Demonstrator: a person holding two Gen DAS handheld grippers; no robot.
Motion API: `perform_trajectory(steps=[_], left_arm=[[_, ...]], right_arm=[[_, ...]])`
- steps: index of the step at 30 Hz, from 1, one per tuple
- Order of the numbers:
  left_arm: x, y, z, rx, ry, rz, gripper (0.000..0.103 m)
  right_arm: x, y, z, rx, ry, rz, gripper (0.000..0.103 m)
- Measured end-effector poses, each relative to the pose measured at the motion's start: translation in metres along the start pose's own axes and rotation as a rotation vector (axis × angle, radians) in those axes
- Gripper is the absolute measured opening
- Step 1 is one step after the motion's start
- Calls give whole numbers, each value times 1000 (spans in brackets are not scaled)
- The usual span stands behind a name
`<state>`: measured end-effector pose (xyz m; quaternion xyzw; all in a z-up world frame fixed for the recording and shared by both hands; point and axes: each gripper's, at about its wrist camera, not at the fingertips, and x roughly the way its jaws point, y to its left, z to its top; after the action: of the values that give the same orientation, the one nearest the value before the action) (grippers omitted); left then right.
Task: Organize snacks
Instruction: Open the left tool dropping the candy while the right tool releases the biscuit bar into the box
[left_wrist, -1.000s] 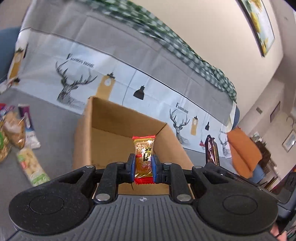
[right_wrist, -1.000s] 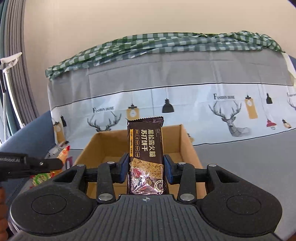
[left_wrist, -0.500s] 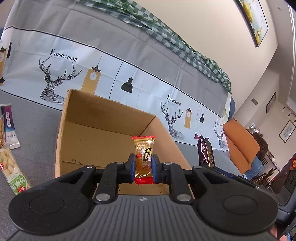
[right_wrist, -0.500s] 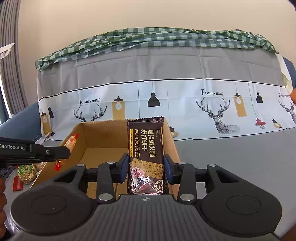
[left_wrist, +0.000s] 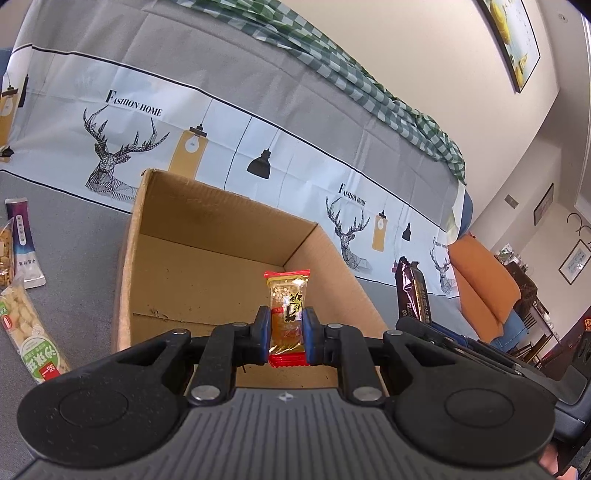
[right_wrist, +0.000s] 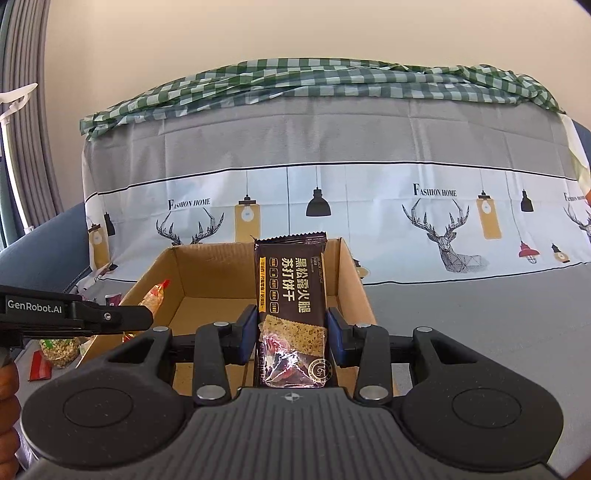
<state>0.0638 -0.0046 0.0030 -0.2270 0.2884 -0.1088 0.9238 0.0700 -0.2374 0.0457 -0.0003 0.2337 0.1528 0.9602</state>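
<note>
My left gripper (left_wrist: 286, 328) is shut on a small red-and-gold snack packet (left_wrist: 287, 310), held upright over the near edge of an open cardboard box (left_wrist: 207, 273). My right gripper (right_wrist: 291, 332) is shut on a dark brown cracker pack (right_wrist: 290, 295), also upright, in front of the same box (right_wrist: 207, 295). In the right wrist view the left gripper (right_wrist: 144, 317) comes in from the left with its packet (right_wrist: 155, 295) at the box's left wall. In the left wrist view the brown pack (left_wrist: 413, 291) and right gripper show to the right of the box. The box floor looks bare.
Several loose snack packs (left_wrist: 26, 314) lie on the grey cover left of the box, with a purple-and-white one (left_wrist: 22, 240) behind. More snacks (right_wrist: 59, 350) show at the right wrist view's left edge. A sofa back with a deer-print cover (right_wrist: 332, 206) rises behind. An orange cushion (left_wrist: 480, 277) sits far right.
The left wrist view has swung left and slightly closer, so the box's open inside fills more of the frame. Both packets stay gripped. The right gripper has hardly moved.
</note>
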Motion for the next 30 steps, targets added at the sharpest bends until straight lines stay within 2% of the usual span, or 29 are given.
perform_trajectory(steps=[26, 30], left_arm=[[1, -2, -1, 6, -7, -11, 19], [1, -2, -1, 4, -3, -33, 19]], right_arm=[[1, 0, -2, 5, 7, -10, 41], [2, 2, -1, 3, 9, -5, 42]])
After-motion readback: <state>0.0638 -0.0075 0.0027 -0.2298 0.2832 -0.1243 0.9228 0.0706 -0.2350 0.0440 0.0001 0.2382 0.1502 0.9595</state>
